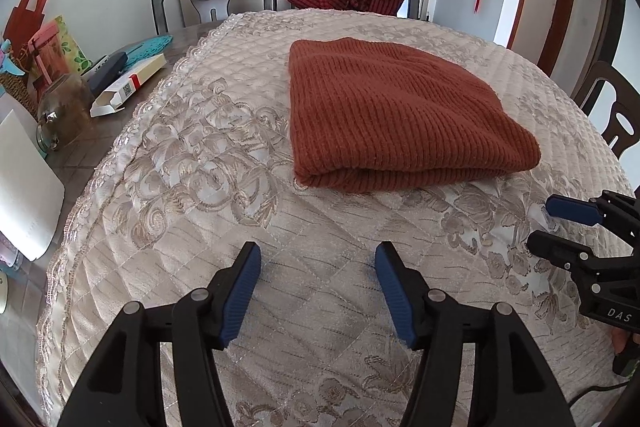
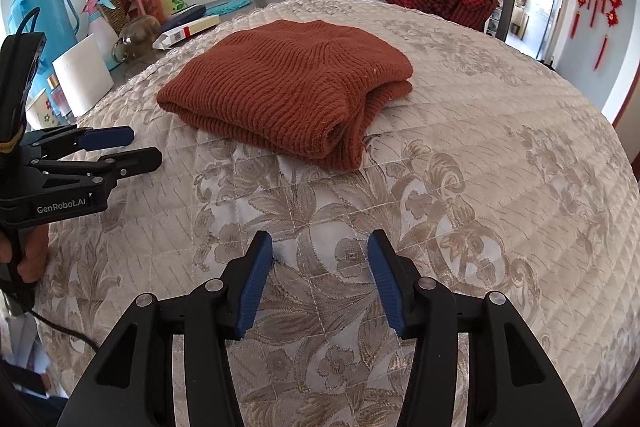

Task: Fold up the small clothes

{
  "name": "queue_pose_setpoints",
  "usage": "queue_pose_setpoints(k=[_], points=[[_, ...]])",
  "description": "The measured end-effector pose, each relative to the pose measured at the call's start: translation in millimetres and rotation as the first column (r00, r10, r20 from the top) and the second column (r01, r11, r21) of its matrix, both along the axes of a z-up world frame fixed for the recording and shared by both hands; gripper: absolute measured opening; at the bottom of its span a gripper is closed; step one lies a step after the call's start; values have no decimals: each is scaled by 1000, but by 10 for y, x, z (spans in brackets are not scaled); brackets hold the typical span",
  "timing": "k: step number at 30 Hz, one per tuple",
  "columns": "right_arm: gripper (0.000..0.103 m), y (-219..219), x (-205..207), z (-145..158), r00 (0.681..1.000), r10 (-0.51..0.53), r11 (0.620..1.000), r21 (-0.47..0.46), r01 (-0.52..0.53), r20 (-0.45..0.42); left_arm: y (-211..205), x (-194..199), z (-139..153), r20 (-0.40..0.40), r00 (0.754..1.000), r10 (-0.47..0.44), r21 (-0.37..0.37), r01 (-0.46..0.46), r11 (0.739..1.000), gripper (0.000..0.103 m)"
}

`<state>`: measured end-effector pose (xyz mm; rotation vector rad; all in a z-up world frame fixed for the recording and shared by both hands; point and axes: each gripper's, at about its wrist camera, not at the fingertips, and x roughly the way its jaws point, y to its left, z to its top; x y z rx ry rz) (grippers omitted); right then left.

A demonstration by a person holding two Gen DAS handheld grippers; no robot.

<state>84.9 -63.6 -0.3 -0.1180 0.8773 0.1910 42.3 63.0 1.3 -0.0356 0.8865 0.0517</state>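
A rust-orange knit sweater (image 1: pixel 400 111) lies folded in a thick bundle on the quilted tablecloth (image 1: pixel 208 195), toward the far side. The left gripper (image 1: pixel 318 291) and right gripper (image 2: pixel 320 283) hover nearer, both spread wide and empty. The soft, floppy knit looks best pinched at its edges. A woven basket (image 2: pixel 114 11) far left holds bags.

Side-by-side views (both tableward), sweater (image 1: pixel 400 107) shared
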Motion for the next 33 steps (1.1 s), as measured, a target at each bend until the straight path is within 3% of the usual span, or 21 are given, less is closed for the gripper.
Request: queue_pose_setpoints(k=[33], points=[[51,-7,2,11,1000,2,1000,7,-2,-2,5,-3,1,0,1000,2,1,-2,1000,65]])
